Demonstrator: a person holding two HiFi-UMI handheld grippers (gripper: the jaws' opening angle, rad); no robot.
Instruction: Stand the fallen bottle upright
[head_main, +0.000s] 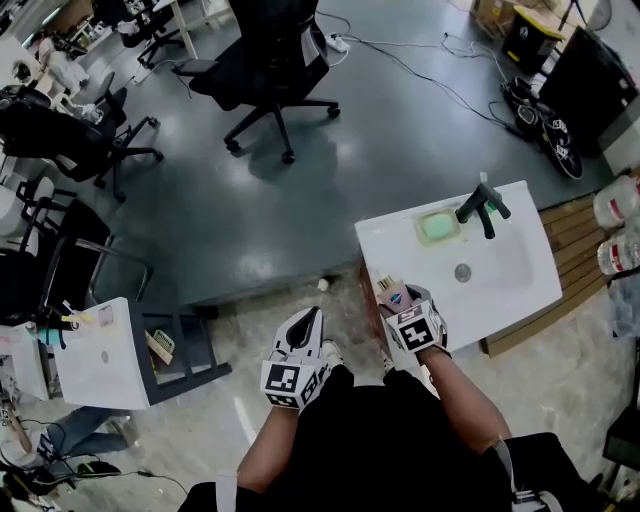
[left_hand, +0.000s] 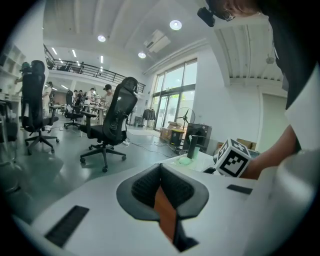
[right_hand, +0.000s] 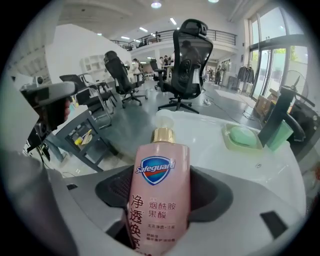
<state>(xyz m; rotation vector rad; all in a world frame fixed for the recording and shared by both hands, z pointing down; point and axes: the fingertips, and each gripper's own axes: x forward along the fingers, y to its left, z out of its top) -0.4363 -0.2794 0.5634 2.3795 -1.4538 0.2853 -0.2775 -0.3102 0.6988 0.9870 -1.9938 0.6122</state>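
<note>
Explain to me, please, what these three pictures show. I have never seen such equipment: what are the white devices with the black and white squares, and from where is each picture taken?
There is no robot here. A person holds a two-jaw gripper in each hand, and each marker cube is part of its gripper.

The head view comes from a camera on the person's head. It looks down on both grippers and a white washbasin. The two gripper views come from cameras riding on each gripper, looking along its jaws.

On the washbasin are a black faucet and a green bar of soap.

The right gripper is shut on a pink soap bottle, whose gold neck points away from the camera. The left gripper has its jaws together, with nothing between them.
</note>
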